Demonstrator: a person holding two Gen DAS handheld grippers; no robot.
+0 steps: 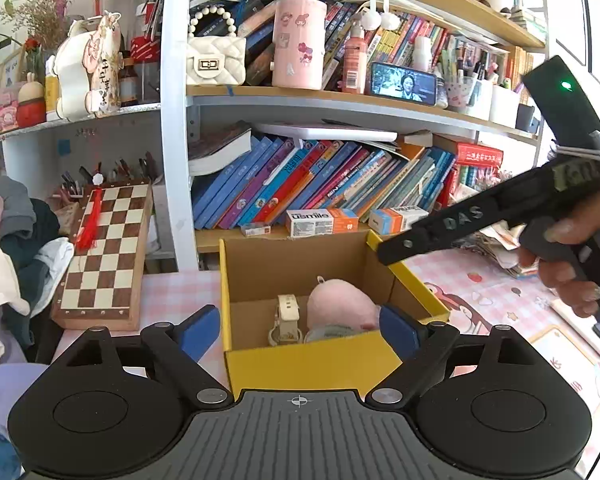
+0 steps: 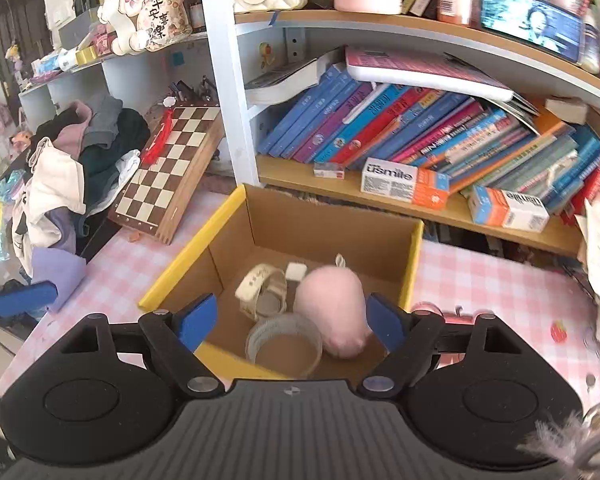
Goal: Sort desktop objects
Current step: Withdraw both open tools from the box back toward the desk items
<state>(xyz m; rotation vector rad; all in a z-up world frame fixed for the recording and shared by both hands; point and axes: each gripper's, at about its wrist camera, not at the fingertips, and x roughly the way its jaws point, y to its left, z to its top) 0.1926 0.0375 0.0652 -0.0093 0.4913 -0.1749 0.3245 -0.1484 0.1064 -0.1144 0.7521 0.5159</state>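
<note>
Left wrist view, lower centre: my left gripper [image 1: 298,330] is hovering with its jaws spread wide and gripping nothing, straddling the near wall of the yellow-rimmed cardboard box [image 1: 300,364] that is sitting on the pink checked table [image 1: 172,296]. Inside the box, a cream wristwatch [image 1: 286,318] is lying just beside a pink plush toy [image 1: 342,306]. At the right of this frame, my right hand [image 1: 572,256] is holding the black handle of the other tool above the box's right wall.

Right wrist view, lower centre: my right gripper [image 2: 290,322] is hanging over the same box [image 2: 192,252], its jaws likewise wide open and empty. Below it, the wristwatch [image 2: 260,290], the plush toy [image 2: 332,308], a clear tape roll [image 2: 284,342] and a small white square object [image 2: 295,271] are resting together on the box floor. A folded chessboard [image 2: 168,172] is leaning at the centre left, and two usmile cartons [image 2: 404,182] are lying on the bookshelf [image 2: 380,200] at the centre right.
</note>
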